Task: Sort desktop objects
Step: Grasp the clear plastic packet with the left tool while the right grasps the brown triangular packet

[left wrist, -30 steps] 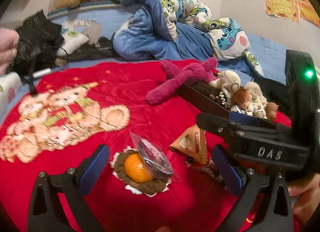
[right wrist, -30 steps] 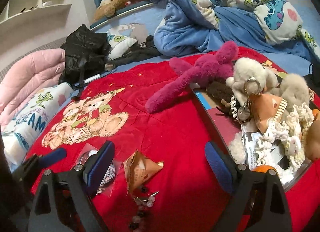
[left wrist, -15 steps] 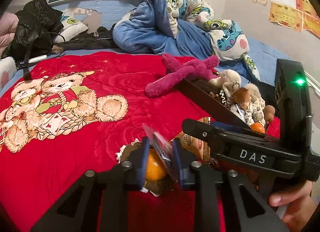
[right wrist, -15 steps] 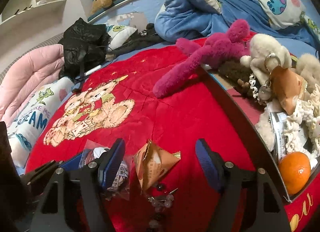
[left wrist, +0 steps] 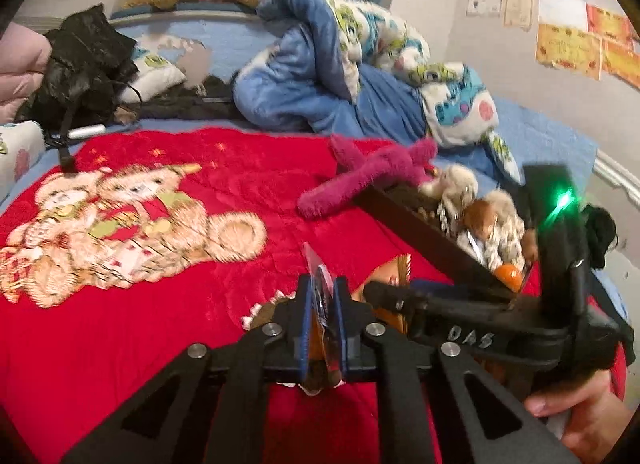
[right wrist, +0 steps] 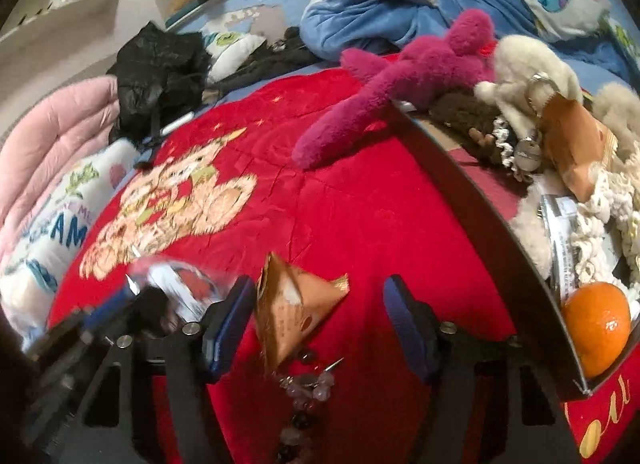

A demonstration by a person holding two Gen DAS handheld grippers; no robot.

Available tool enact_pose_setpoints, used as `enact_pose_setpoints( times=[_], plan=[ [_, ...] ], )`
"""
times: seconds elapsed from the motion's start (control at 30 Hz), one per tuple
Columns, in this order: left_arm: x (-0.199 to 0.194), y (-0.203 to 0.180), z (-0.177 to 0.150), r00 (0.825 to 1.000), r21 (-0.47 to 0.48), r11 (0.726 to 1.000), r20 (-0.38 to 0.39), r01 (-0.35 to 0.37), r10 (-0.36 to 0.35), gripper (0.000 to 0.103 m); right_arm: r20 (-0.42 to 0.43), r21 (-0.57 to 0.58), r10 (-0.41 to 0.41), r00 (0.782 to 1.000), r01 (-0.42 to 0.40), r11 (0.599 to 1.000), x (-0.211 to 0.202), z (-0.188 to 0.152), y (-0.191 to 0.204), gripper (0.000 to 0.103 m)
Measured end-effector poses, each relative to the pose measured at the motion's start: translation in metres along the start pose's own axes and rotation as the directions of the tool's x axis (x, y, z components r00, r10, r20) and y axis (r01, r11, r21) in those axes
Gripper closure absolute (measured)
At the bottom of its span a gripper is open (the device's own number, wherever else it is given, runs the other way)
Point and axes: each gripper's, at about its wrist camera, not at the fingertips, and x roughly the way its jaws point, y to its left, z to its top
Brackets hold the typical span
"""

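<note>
My left gripper [left wrist: 322, 304] is shut on a clear plastic packet [left wrist: 318, 284] that stands on edge between its blue pads. Under it, mostly hidden, a small orange lies on a crochet coaster [left wrist: 260, 310]. The right wrist view shows the same packet [right wrist: 180, 284] at the lower left. My right gripper [right wrist: 316, 324] is closing, its jaws still apart around an orange-brown triangular packet [right wrist: 296, 312] on the red blanket. The left pad is at the packet's edge and the right pad stands clear of it. A bead bracelet [right wrist: 308, 388] lies just in front of that packet.
A dark tray [right wrist: 480, 203] on the right holds plush toys, a second triangular packet [right wrist: 576, 147] and an orange [right wrist: 596, 324]. A magenta plush [right wrist: 400, 75] leans over its far corner. Blue bedding, a black bag [right wrist: 160, 63] and pillows border the blanket. A hand [left wrist: 580, 424] holds the right gripper.
The left jaws closed from wide open onto the clear packet, which tipped up on edge. The right jaws narrowed around the triangular packet and the gripper came closer to it.
</note>
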Motion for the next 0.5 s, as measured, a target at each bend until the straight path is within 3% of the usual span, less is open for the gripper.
enact_pose_setpoints(
  times=[0.23,0.5],
  plan=[
    [-0.020,0.002,-0.001,0.999,-0.001,1.000,0.054,-0.004,0.004,0.095,-0.010,-0.032,-0.014,1.000,0.013,0.999,0.002,-0.001,0.006,0.068],
    [-0.033,-0.004,-0.003,0.996,0.029,0.999,0.090,-0.028,0.025,0.095,0.009,-0.017,-0.007,1.000,0.007,1.000,-0.001,0.000,0.004,0.076]
  ],
)
